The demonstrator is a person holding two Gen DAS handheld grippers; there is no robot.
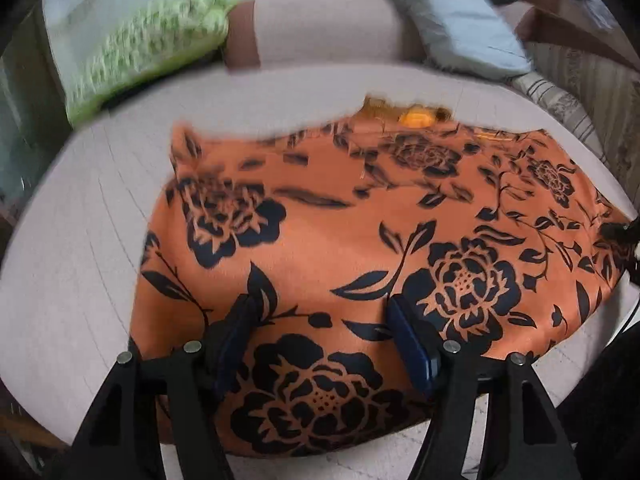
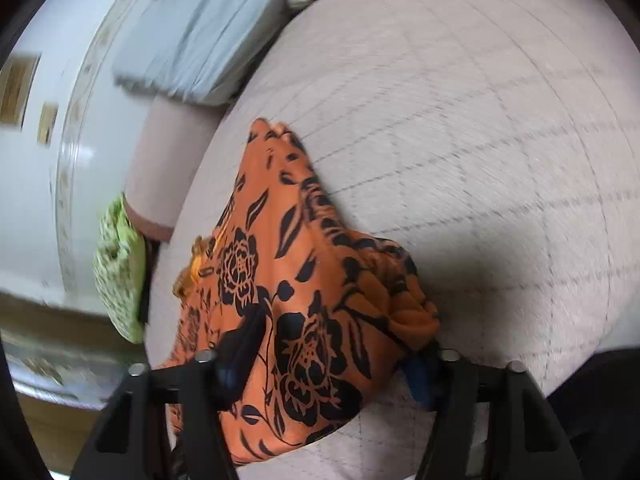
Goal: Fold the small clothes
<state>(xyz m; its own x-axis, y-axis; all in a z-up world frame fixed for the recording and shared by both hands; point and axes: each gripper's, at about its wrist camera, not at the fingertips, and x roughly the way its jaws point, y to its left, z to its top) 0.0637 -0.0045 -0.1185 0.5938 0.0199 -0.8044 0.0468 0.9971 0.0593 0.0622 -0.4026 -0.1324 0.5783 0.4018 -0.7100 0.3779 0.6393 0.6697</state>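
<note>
An orange garment [image 1: 340,232] with black flower print lies spread on a pale quilted surface [image 1: 80,240]. My left gripper [image 1: 322,320] stands open just above its near part, the blue-padded fingers [image 1: 408,332] wide apart with flat cloth between them. In the right wrist view the same garment [image 2: 304,264] looks bunched and rumpled at one side. My right gripper [image 2: 332,356] sits at that bunched edge with its fingers wide apart. Cloth bulges up between them and covers most of the right finger. A dark part [image 1: 622,234] at the garment's right edge is likely that gripper.
A green patterned cushion [image 1: 140,52], a pale pink bolster [image 1: 320,28] and a light blue pillow [image 1: 460,20] lie along the back. The quilted surface [image 2: 480,120] stretches wide beyond the garment. A white wall with a patterned border [image 2: 64,160] is at the left.
</note>
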